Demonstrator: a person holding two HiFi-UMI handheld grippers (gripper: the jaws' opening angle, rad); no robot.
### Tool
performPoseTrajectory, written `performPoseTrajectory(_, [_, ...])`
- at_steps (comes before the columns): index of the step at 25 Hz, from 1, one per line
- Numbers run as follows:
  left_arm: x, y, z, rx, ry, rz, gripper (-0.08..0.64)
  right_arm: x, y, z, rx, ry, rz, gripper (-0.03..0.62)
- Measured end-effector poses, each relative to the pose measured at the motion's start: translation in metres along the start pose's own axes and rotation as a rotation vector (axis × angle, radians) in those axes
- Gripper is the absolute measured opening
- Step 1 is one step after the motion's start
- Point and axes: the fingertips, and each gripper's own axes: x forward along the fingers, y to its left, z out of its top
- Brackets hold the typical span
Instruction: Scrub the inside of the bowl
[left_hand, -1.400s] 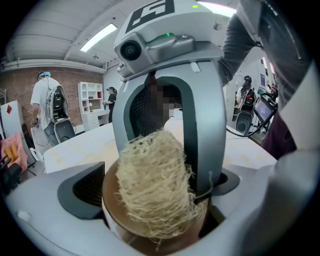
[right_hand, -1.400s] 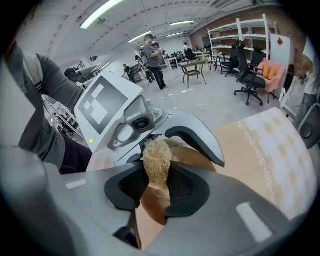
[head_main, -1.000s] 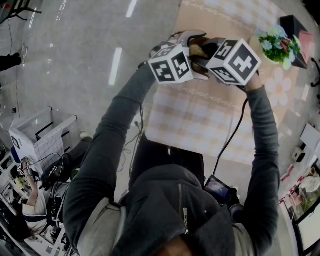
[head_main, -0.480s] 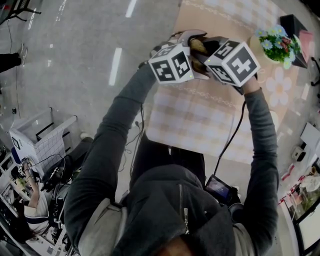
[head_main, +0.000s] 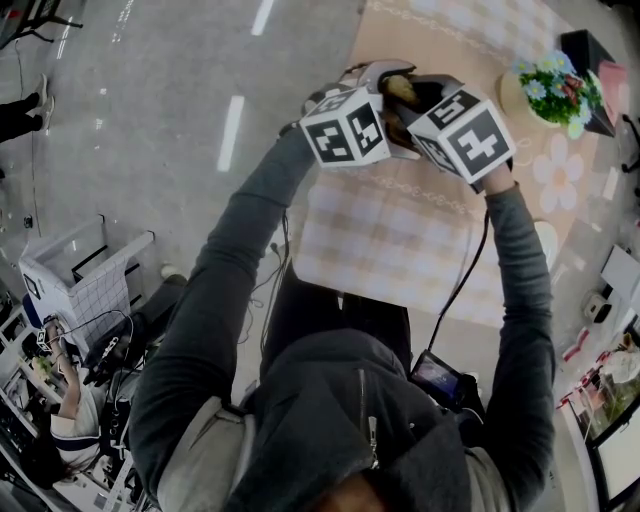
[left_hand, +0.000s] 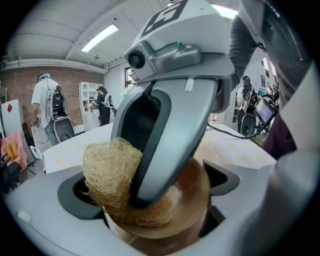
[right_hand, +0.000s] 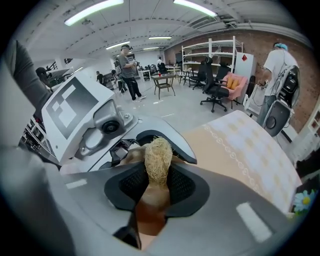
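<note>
Wiry loofah scrubber (left_hand: 107, 172), glossy round brown bowl (left_hand: 194, 187)

You wear a dark grey hooded top (head_main: 330, 400) with a zip (head_main: 366, 425) down the front and long grey sleeves (head_main: 215, 300). Your left gripper (left_hand: 150, 190) and right gripper (right_hand: 157, 187) have smooth, pale grey shells with black mesh pads (right_hand: 186, 187) inside. Each one has a white cube (head_main: 345, 127) on it with black square marks. A thin black cable (head_main: 466, 265) runs beside your right sleeve.
</note>
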Motion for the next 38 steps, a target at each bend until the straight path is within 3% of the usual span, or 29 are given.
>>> performPoseTrajectory(23, [0.001, 0.000, 0.000, -0.001, -0.001, 0.005, 0.600, -0.011, -0.024, -0.013, 0.137, -0.035, -0.063, 0.098])
performPoseTrajectory(32, [0.000, 0.000, 0.000, 0.000, -0.002, 0.006, 0.600, -0.016, -0.027, -0.020, 0.128, -0.016, -0.084, 0.098])
performPoseTrajectory(38, [0.000, 0.000, 0.000, -0.003, -0.002, 0.013, 0.599, -0.020, -0.025, -0.027, 0.065, 0.017, -0.115, 0.098])
